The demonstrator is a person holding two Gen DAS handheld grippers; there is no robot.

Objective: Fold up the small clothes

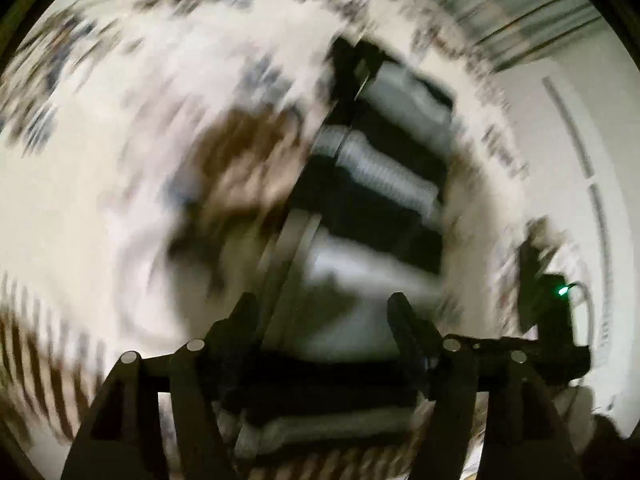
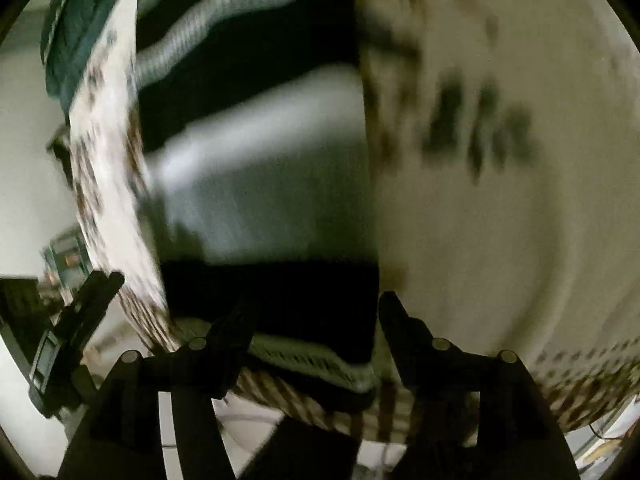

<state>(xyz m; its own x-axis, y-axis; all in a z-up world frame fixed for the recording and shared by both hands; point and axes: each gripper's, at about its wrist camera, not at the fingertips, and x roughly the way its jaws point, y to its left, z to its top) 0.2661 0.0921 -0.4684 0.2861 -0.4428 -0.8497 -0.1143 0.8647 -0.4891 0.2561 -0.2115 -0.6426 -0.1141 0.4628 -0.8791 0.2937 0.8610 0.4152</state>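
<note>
Both tools, left and right, stand apart-jawed over the black-and-grey striped garment, gripping nothing.

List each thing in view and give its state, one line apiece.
Striped garment: black and grey, lying on the cloth, not gripped; how far it is folded cannot be told through the blur.
Patterned cloth: spread out under the garment.
Left gripper: open, above the garment.
Right gripper: open, over the garment's near edge.
</note>
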